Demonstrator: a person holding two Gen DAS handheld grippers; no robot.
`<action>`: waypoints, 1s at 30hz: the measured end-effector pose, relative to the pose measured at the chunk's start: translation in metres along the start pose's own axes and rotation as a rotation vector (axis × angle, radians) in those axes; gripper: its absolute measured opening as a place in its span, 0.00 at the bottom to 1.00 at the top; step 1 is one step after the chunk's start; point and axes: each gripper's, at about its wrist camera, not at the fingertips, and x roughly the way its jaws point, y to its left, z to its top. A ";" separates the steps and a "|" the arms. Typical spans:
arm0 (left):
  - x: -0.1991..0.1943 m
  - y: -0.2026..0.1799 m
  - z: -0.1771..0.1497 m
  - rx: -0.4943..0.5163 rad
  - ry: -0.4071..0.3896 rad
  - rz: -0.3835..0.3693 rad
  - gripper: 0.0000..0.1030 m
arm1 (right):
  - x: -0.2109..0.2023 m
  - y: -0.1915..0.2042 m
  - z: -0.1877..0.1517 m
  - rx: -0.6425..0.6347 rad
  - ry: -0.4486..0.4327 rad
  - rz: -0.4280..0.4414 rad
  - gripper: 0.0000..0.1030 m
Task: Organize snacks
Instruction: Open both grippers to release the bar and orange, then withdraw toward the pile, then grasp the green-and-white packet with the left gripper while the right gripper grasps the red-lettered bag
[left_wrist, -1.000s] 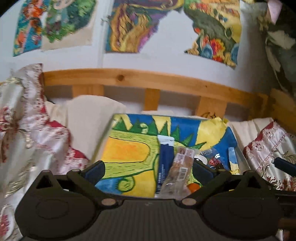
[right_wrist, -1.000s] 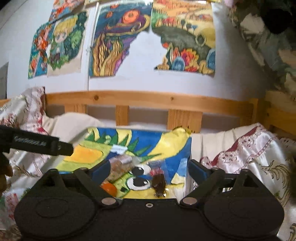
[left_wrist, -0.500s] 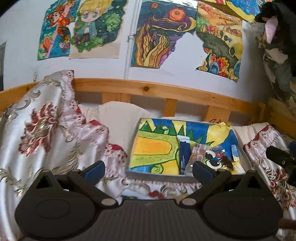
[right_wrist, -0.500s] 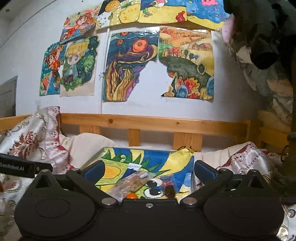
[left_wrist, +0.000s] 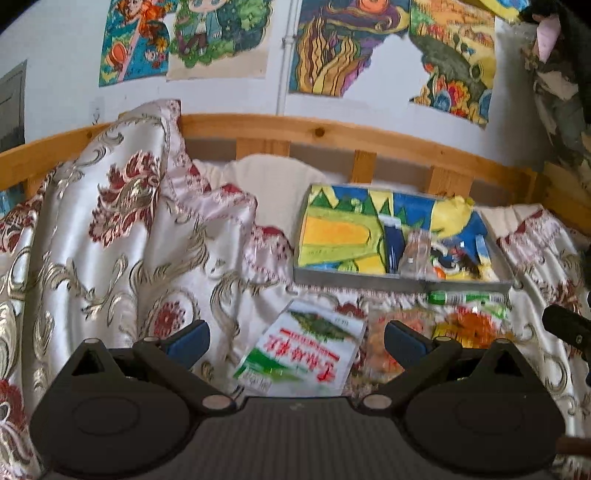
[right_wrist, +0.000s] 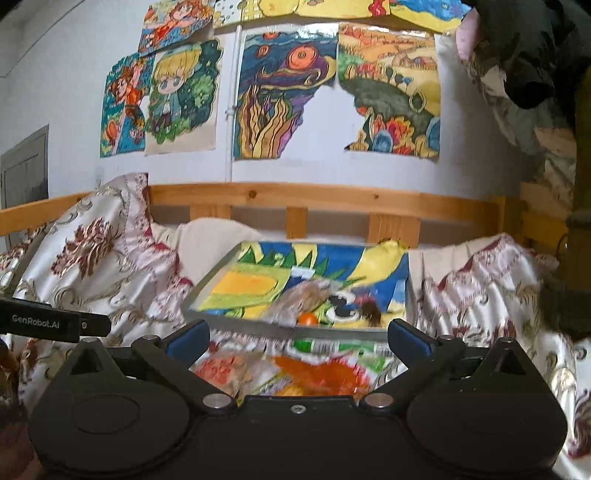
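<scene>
A grey tray (left_wrist: 369, 277) lined with a colourful drawing lies on the bed and holds a dark blue packet (left_wrist: 392, 240), a clear-wrapped snack (left_wrist: 415, 254) and small sweets. In front of it lie a white and green packet (left_wrist: 299, 350), an orange snack bag (left_wrist: 391, 332) and a green tube (left_wrist: 465, 297). My left gripper (left_wrist: 295, 341) is open and empty above the white and green packet. My right gripper (right_wrist: 297, 338) is open and empty above the orange bag (right_wrist: 314, 373), short of the tray (right_wrist: 207, 295).
A floral satin blanket (left_wrist: 122, 236) is heaped at the left and covers the bed. A wooden rail (left_wrist: 332, 133) and a wall with drawings stand behind. A white pillow (left_wrist: 269, 181) lies beside the tray. The left gripper's body (right_wrist: 48, 321) shows at the right wrist view's left edge.
Both grippers have drawn back from the tray and towards me. The tray now looks smaller and farther off, and the snack packets lying in front of it have come into view.
</scene>
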 end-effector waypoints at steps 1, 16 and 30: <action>-0.001 0.001 -0.001 0.008 0.008 -0.002 0.99 | -0.002 0.003 -0.002 0.001 0.011 -0.001 0.99; 0.000 0.015 -0.012 0.009 0.117 0.025 0.99 | -0.004 0.027 -0.028 -0.002 0.178 0.050 0.99; 0.022 0.025 -0.006 0.006 0.211 0.072 0.99 | 0.015 0.035 -0.031 -0.012 0.246 0.105 0.99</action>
